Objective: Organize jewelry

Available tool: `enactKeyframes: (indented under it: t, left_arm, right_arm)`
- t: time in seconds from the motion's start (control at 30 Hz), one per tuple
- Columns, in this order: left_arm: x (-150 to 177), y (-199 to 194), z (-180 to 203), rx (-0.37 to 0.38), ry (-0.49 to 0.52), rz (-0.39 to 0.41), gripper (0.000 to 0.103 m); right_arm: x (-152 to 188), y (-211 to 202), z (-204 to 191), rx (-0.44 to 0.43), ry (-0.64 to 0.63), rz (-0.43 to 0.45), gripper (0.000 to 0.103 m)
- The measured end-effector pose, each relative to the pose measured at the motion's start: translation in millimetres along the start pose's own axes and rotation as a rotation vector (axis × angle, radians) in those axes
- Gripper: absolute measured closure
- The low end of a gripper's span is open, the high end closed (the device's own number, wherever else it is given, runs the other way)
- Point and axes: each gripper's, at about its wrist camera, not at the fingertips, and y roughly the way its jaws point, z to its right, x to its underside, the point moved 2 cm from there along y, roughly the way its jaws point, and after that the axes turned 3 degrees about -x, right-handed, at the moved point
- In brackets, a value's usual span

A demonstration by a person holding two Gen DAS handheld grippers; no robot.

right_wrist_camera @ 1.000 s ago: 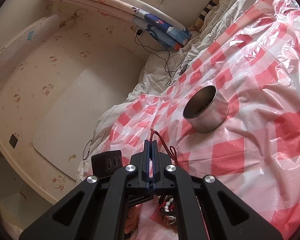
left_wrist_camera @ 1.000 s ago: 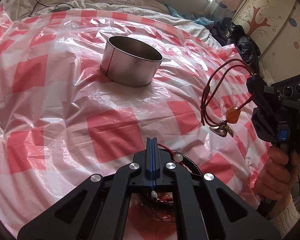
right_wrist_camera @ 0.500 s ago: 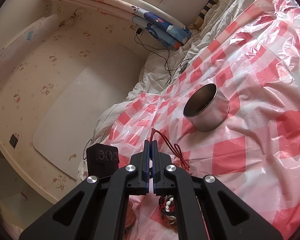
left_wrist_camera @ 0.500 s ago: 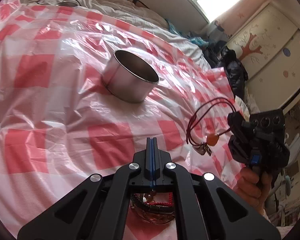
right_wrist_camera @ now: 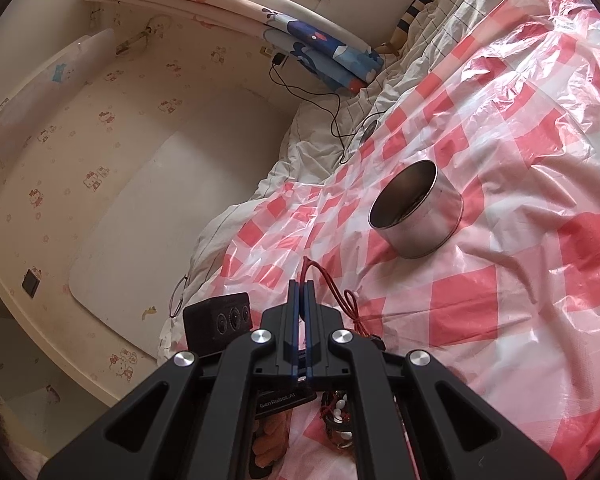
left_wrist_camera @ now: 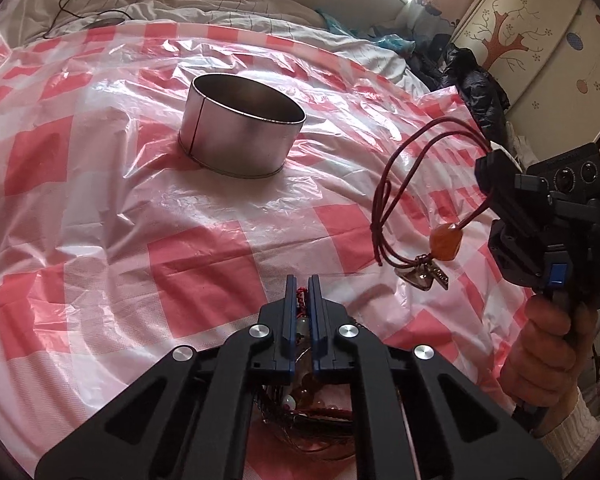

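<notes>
My left gripper (left_wrist_camera: pixel 302 285) points down over a heap of beaded jewelry (left_wrist_camera: pixel 312 416) on the bed. Its jaws are opening: a narrow gap shows, with a red braided cord and a pale bead visible in it, and the pads do not press on them. My right gripper (right_wrist_camera: pixel 300 286) is shut on a dark red cord necklace (left_wrist_camera: pixel 384 184). The necklace hangs in loops above the sheet, with an amber bead (left_wrist_camera: pixel 444 240) and a metal pendant at the bottom. A round metal tin (left_wrist_camera: pixel 240 136) stands upright and open farther back; it also shows in the right wrist view (right_wrist_camera: pixel 418 216).
A crinkled red-and-white checked plastic sheet (left_wrist_camera: pixel 100 220) covers the bed. A person's hand (left_wrist_camera: pixel 548 352) grips the right handle. White bedding with a black cable (right_wrist_camera: pixel 332 120) lies beyond the sheet. A painted cupboard (left_wrist_camera: pixel 540 40) stands at the right, and a wall borders the bed's far side.
The left gripper's jaws, fully shut before, have parted a crack over the jewelry heap. The left view swung aside and came back. The right gripper and its necklace have kept still.
</notes>
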Motion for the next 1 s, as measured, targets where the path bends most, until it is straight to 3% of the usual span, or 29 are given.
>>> enactKeyframes:
  t: [0.27, 0.37, 0.57, 0.8, 1.0]
  left_arm:
    - [-13, -38, -30, 0.146, -0.196, 0.127, 0.099]
    - [-15, -47, -35, 0.171, -0.226, 0.164, 0.099]
    - [-20, -63, -26, 0.123, -0.181, 0.207, 0.099]
    - [-35, -79, -2, -0.004, -0.045, 0.234, 0.099]
    - [-64, -75, -3, -0.004, -0.04, 0.23, 0.099]
  right_arm:
    - [1, 1, 1, -0.001, 0.003, 0.001, 0.1]
    - [1, 1, 1, -0.003, 0.001, -0.001, 0.1]
    - [-1, -2, -1, -0.008, -0.01, 0.021, 0.1]
    - [-7, -9, 2, -0.007, -0.004, 0.058, 0.1]
    - [-24, -1, 4, 0.014, 0.001, 0.052, 0.1]
